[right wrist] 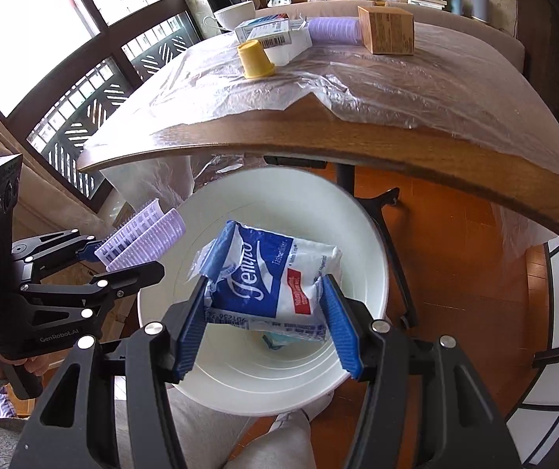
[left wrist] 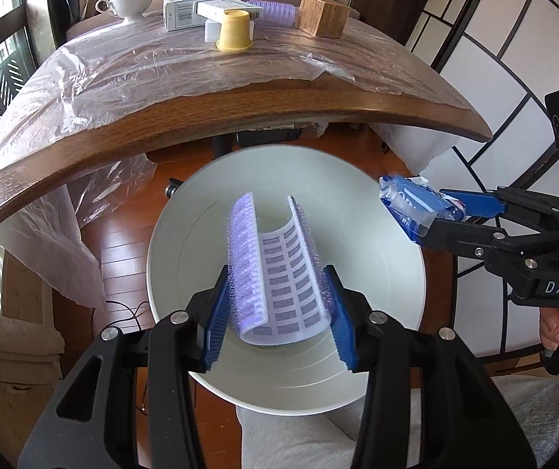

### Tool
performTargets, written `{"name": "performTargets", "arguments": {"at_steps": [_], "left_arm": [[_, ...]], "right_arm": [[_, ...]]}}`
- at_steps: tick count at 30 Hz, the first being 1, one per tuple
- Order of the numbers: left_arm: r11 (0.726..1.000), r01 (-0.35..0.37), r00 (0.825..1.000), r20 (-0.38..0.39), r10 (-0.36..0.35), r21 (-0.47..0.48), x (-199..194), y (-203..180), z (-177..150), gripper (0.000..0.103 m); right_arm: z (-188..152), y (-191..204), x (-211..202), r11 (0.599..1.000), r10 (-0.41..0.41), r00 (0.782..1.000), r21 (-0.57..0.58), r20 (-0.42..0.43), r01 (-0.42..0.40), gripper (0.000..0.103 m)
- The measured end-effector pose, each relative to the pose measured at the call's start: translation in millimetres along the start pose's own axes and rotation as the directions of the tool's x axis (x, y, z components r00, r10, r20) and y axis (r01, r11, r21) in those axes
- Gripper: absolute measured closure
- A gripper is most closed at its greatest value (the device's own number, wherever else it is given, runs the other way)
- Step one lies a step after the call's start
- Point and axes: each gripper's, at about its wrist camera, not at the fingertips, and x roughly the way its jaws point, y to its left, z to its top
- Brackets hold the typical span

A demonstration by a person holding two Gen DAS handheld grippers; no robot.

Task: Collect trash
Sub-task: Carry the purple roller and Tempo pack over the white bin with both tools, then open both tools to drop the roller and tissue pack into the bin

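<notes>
The left gripper is pinching a curved lilac hair-roller piece between its blue pads, holding it over the open mouth of the white bin, which is standing on the floor just below the near edge of the desk; the right gripper is squeezing a blue-and-white tissue pack across its width, also hanging above the bin, with something pale blue lying at the bottom (too small to name); both pieces look light, so neither is likely to strain the hold; the roller piece is probably springy plastic with a bristly outer face that grips the pads well, and it seems best taken across its two long edges as it is now; the tissue pack is soft and crinkly, its film likely slippery, so a hold across the middle where the contents give some body seems safer than at a loose end; further trash appears to be waiting at the far edge of the desk, on the plastic sheet: a yellow cup upside down, two cartons, a whole lilac roller and a wooden box, with a teacup toward the far left corner.
</notes>
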Motion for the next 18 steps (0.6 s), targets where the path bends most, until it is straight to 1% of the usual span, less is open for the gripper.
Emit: {"name": "performTargets", "arguments": {"at_steps": [6, 18], "left_arm": [[1.0, -0.004, 0.999, -0.036, 0.004, -0.006, 12.3, -1.2, -5.4, 0.056], [1.0, -0.018, 0.997, -0.082, 0.018, 0.006, 33.0, 1.8, -12.2, 0.056]], "right_arm": [[-3.9, -2.6, 11.2, 1.0, -0.008, 1.0, -0.006, -0.02, 0.007, 0.047], [-6.2, -4.6, 37.3, 1.0, -0.019, 0.997, -0.017, -0.073, 0.018, 0.047]]}}
